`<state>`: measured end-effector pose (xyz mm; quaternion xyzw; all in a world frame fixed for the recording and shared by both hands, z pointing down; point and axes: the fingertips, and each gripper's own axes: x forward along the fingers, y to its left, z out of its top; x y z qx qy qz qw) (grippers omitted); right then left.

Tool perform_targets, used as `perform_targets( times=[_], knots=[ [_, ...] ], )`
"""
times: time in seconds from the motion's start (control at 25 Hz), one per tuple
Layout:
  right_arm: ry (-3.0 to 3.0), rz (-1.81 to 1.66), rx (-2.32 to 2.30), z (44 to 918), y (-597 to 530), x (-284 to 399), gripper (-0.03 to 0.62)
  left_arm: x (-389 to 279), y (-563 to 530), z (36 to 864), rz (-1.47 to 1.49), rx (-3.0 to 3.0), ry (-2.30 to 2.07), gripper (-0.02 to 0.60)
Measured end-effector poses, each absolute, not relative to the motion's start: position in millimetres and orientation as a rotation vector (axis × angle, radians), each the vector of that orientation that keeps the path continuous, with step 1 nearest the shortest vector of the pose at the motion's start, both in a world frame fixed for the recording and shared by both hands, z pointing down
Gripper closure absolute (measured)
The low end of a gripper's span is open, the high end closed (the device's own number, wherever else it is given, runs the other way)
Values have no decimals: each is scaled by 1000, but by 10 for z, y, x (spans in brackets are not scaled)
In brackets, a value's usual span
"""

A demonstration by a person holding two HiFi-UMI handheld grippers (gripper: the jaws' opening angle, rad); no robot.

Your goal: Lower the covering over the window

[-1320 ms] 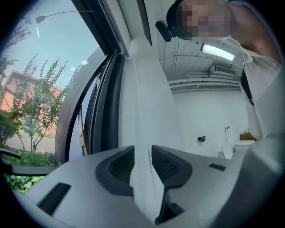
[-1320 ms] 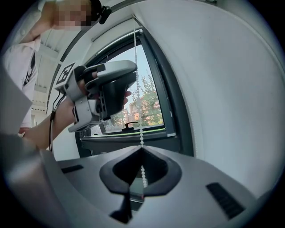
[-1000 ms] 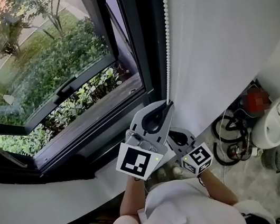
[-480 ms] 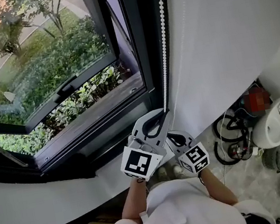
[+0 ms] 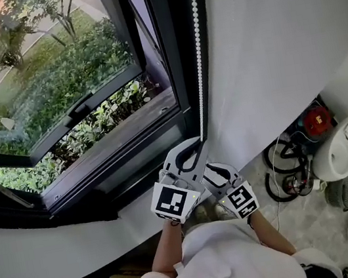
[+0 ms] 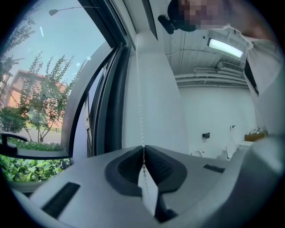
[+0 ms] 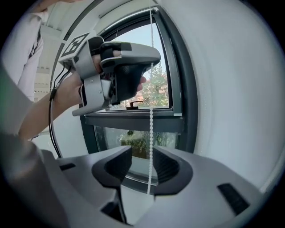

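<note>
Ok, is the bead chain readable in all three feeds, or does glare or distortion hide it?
Head view: bead chain crisp against the dark window frame. Left gripper view: sharp, though fisheye bows that frame. Right gripper view: backlit by daylight, chain readable.

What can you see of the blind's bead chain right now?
The bead chain is a thin string of small white beads, plastic by the look. It hangs straight along the dark window frame, beside the white blind. The left gripper is shut on it. Lower down it passes unpinched between the fingers of the right gripper, which have just been opening.
</note>
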<state>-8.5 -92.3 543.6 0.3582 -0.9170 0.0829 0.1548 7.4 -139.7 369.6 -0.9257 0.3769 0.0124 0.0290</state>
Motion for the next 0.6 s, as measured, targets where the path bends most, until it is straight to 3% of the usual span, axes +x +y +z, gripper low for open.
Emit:
perform_targets(
  times=[0.2, 0.6],
  knots=[
    [-2654, 167, 1070, 5109, -932, -4, 402, 66, -1320, 3900, -5, -2895, 1175, 561],
    [-2832, 92, 1182, 4124, -984, 229, 401, 37, -1239, 4300, -69, -2943, 1196, 561]
  ],
)
